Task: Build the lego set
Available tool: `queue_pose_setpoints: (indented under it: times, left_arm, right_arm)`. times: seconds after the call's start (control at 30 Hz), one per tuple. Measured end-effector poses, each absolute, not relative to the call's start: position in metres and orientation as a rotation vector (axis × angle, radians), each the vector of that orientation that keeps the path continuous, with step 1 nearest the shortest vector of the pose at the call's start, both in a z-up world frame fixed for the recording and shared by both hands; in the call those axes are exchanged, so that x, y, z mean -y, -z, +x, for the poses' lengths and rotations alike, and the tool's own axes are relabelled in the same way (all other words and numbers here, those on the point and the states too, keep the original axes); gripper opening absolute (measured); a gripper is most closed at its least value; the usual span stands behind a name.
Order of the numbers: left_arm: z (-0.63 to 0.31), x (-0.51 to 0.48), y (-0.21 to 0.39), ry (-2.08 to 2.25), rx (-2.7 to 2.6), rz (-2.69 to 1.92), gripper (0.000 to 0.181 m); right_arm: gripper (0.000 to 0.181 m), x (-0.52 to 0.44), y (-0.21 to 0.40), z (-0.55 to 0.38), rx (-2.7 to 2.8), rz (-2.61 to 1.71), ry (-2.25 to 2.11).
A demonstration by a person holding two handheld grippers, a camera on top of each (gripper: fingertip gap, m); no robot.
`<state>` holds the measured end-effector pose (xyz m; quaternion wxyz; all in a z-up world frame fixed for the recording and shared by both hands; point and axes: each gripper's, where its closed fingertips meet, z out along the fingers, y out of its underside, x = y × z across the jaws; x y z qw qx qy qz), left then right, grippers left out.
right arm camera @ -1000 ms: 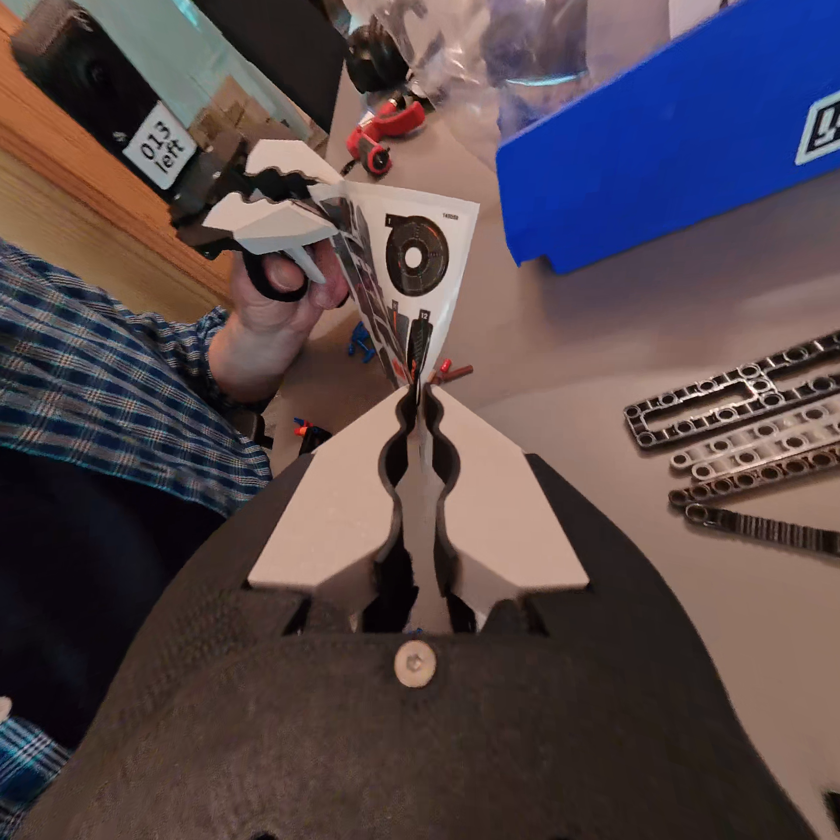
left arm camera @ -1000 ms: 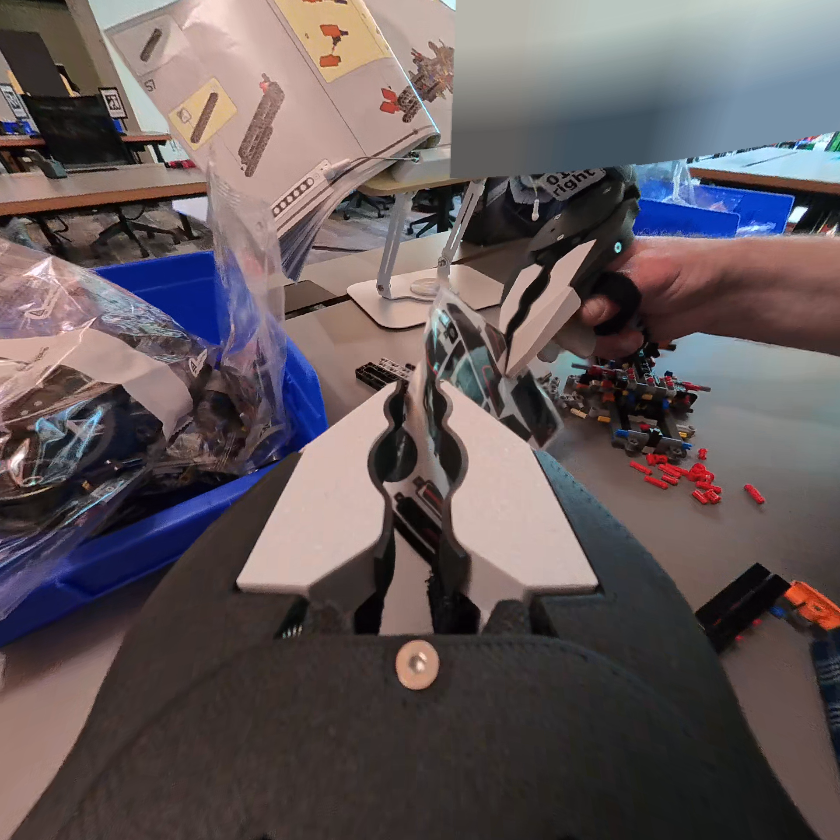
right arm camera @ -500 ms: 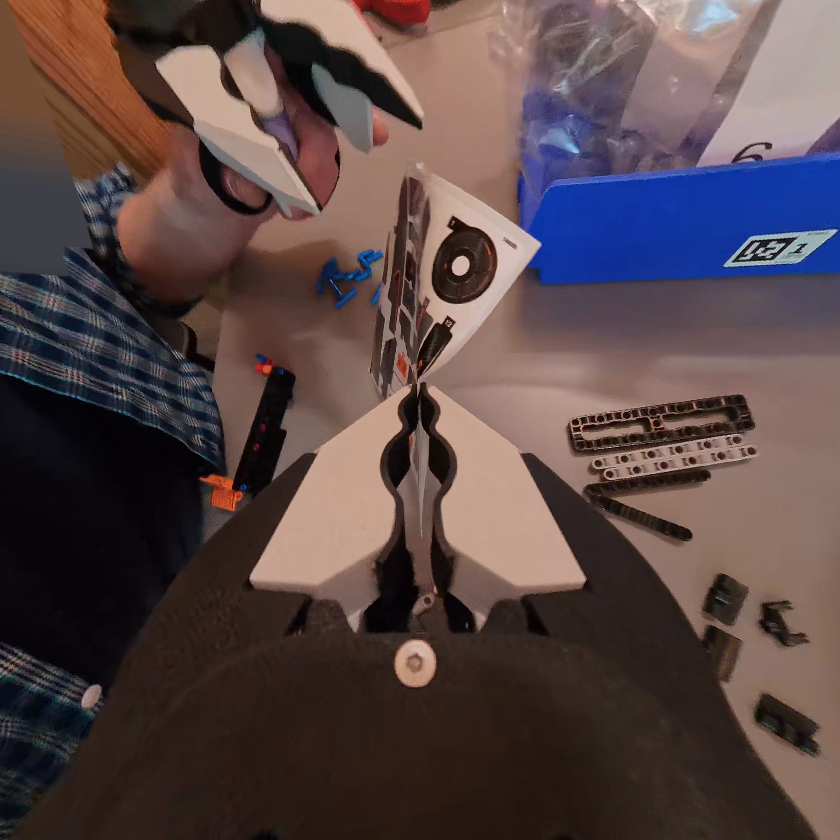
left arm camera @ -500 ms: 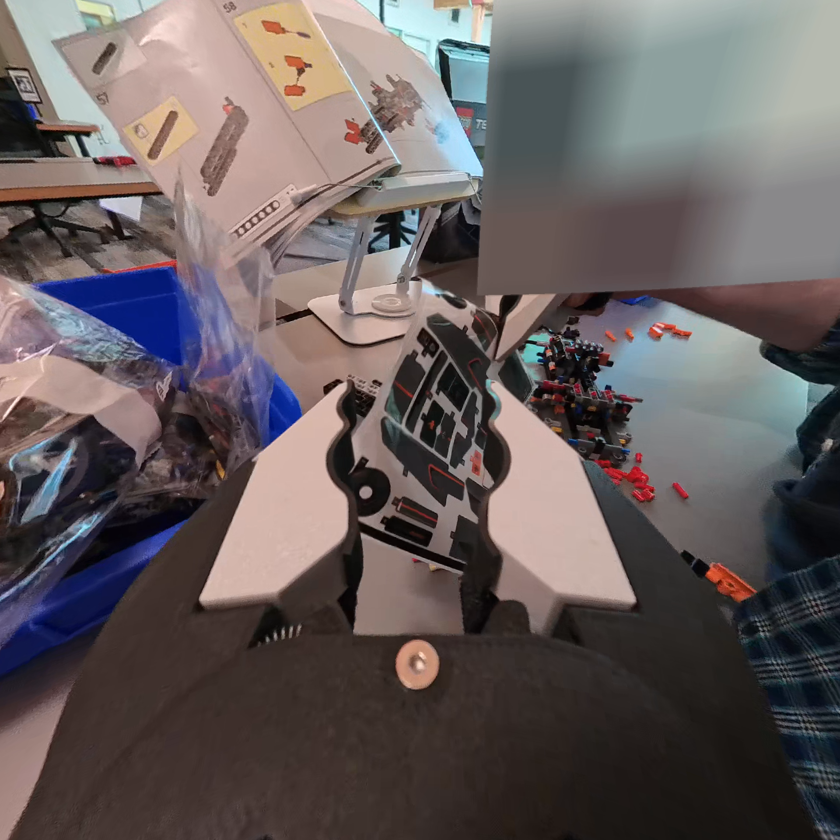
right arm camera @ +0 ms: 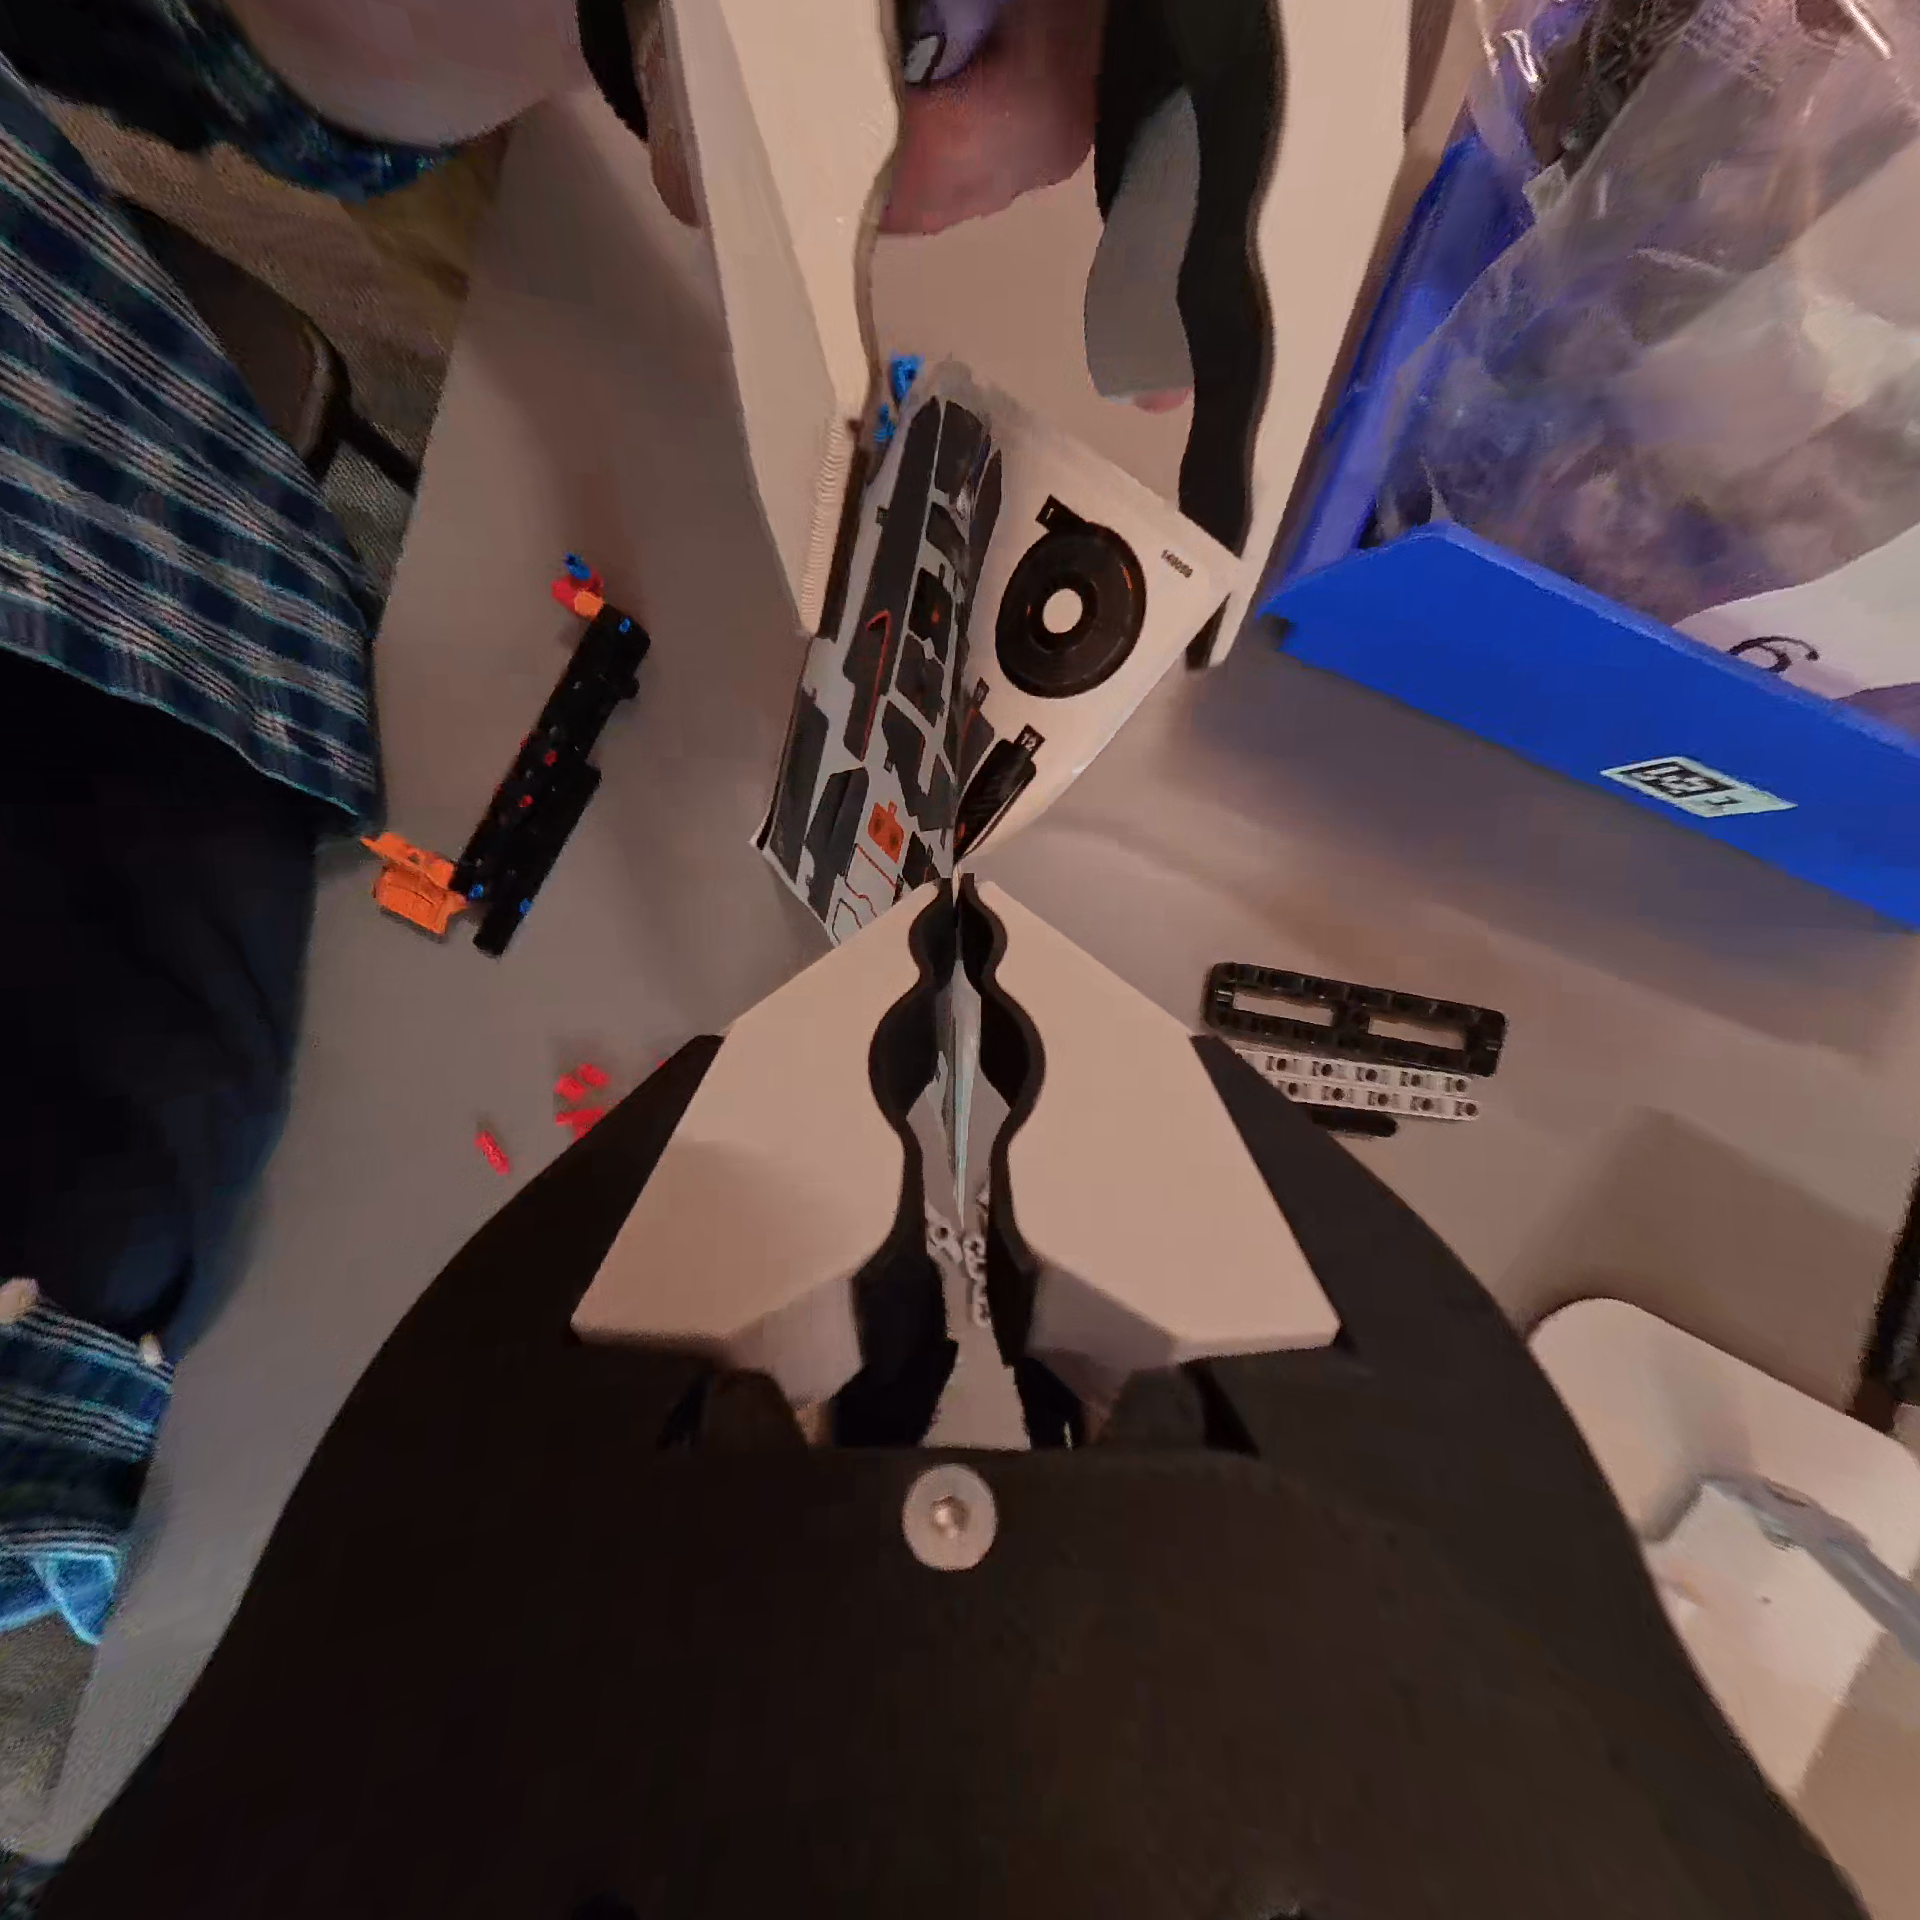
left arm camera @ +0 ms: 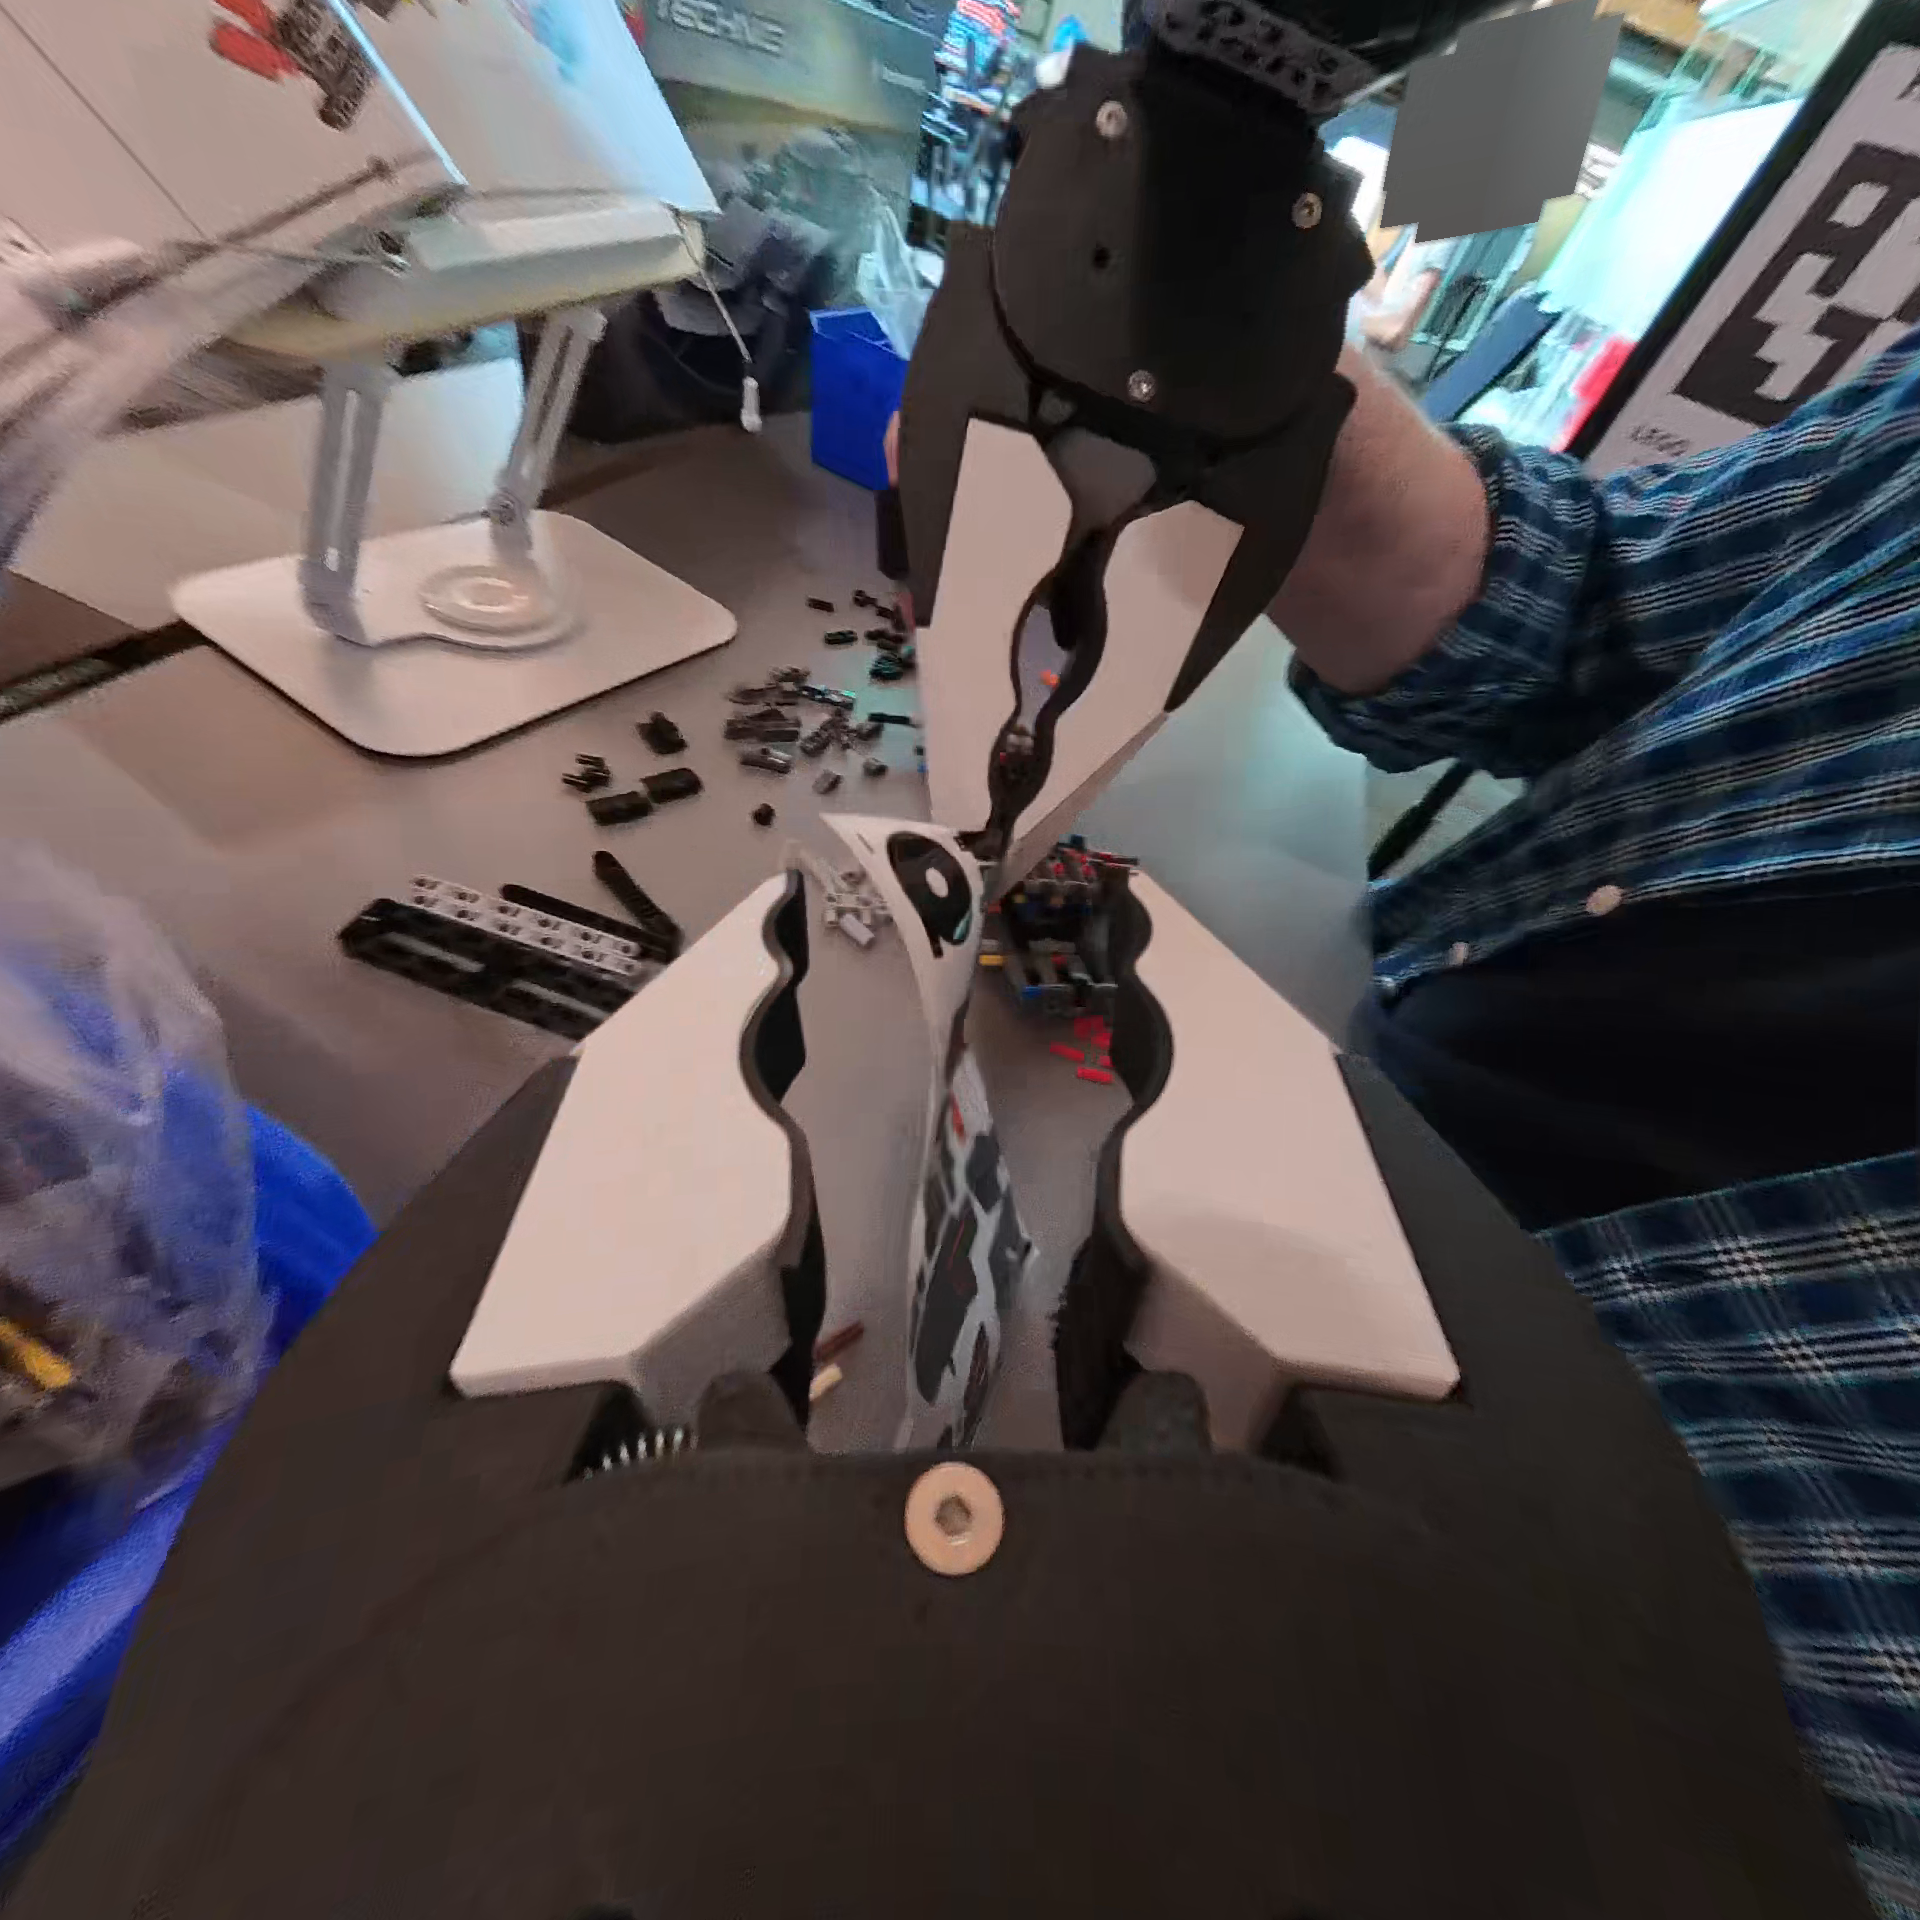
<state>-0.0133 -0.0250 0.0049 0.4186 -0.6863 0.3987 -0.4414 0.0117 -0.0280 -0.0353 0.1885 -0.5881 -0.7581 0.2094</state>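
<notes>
A sticker sheet with dark car-panel decals hangs from my right gripper, which is shut on its corner. In the left wrist view the sheet stands on edge between the spread fingers of my left gripper, which is open and not touching it. My right gripper comes down from above there, its tips pinching the sheet's top. In the right wrist view my left gripper is open around the sheet's far end. A partly built lego assembly sits on the table behind the sheet.
Black and grey beams lie on the table. A blue bin holds bagged parts. An instruction booklet rests on a white stand. A black and orange sub-build and red pins lie near the person's plaid sleeve. Left tips to right tips: about 5 cm. From the right gripper's tips to the partly built lego assembly is close to 20 cm.
My left gripper opened and let go of the sticker sheet, then opened wider. My right gripper kept hold of it and now stands above it, with the sheet lower over the table.
</notes>
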Motion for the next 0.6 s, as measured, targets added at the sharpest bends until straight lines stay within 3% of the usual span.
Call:
queue_pose_setpoints:
  times: [0.1,0.17,0.33,0.43,0.6]
  left_arm:
    - [-0.005,0.03,-0.005,1.21,-1.008,-1.743,0.049]
    - [-0.003,0.028,-0.001,1.219,-0.992,-1.772,0.027]
    - [-0.003,0.027,-0.009,1.322,-0.906,-1.71,0.0]
    - [-0.006,0.026,-0.014,1.385,-0.84,-1.674,0.0]
    - [-0.008,0.027,-0.021,1.55,-0.77,-1.61,0.0]
  right_arm:
    - [0.0,0.029,0.035,0.012,2.181,-1.612,-0.514]
    - [0.0,0.032,0.032,0.01,2.183,-1.583,-0.533]
    - [0.012,0.026,0.02,0.008,2.051,-1.622,-0.585]
    - [0.018,0.025,0.015,0.008,1.941,-1.673,-0.691]
    - [0.0,0.027,0.009,0.004,1.826,-1.683,-0.904]
